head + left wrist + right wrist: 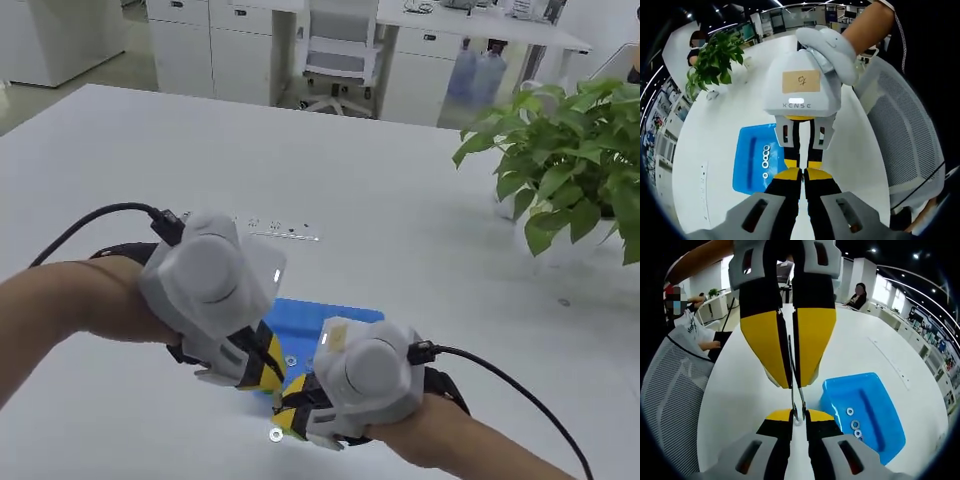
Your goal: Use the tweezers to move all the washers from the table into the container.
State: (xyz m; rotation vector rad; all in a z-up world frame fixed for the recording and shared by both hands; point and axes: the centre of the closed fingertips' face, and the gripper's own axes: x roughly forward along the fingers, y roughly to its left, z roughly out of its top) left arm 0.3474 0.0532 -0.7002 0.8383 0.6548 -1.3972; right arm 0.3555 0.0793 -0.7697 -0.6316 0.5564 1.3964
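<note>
Left gripper (803, 174) is clamped tight on the tweezers (794, 375), and the right gripper (799, 416) meets it nose to nose, its jaws pinched on the other end of the same tweezers. Both hang low over the white table (400, 200), at the near edge of the blue container (885, 410). Several washers (850, 411) lie in a row inside the container. One washer (276, 434) sits loose on the table, just beside the right gripper's jaws. A plant (570, 150) stands well off to the right.
</note>
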